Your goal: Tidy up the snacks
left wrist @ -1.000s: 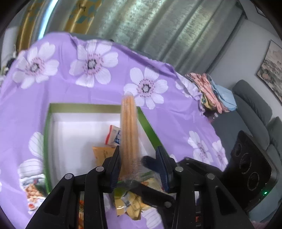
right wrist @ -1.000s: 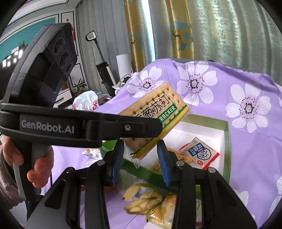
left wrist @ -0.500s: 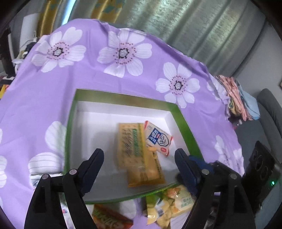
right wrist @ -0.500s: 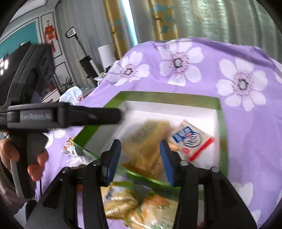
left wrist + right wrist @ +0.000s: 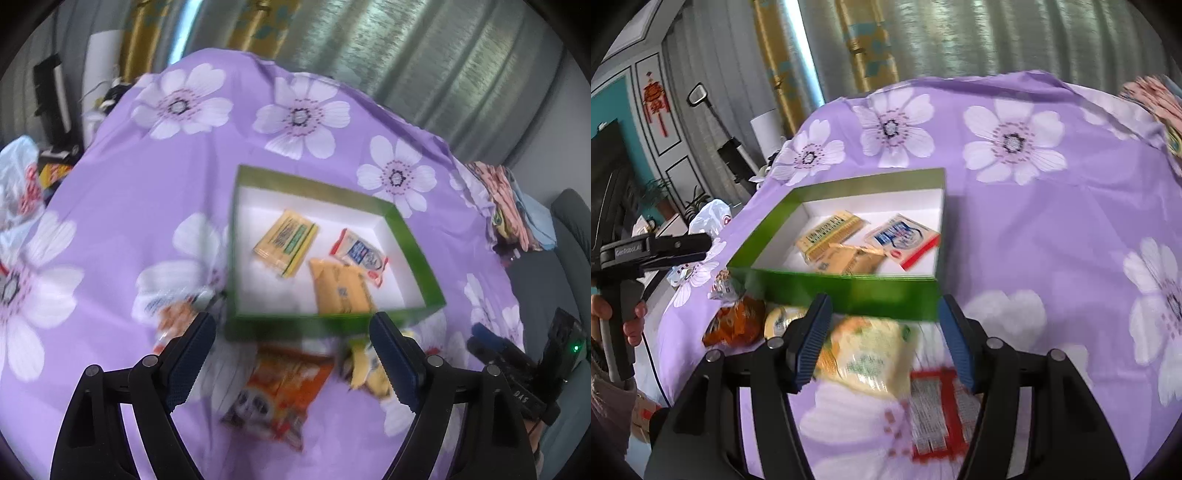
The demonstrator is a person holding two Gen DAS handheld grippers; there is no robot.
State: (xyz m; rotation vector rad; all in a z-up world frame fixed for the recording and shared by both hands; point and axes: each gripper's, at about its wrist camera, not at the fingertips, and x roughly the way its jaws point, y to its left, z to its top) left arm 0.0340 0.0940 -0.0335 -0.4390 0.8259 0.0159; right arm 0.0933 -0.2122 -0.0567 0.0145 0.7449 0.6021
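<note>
So far three packets lie in the green box (image 5: 334,319): a yellow cracker pack (image 5: 286,242) at the left, an orange-yellow packet (image 5: 340,291) toward the near wall, and a white-and-blue sachet (image 5: 360,254) to the right. Outside, in front of the near wall, more snacks wait on the purple floral cloth (image 5: 129,206): a clear nut packet (image 5: 173,314) at the left, an orange panda-print bag (image 5: 280,391) in the middle, and a yellow wrapper (image 5: 364,373) beside it. From my right wrist camera I also see a pale yellow-green bag (image 5: 871,354) and a red-and-silver packet (image 5: 938,413) close below. I judge the job partly done, with at least five packets left to box.

My left gripper (image 5: 291,362) has just been opening and stands wide, empty, above the panda bag without touching it. My right gripper (image 5: 882,339) has likewise been spreading; it is released, grasping nothing, with the yellow-green bag seen between its fingers below.
</note>
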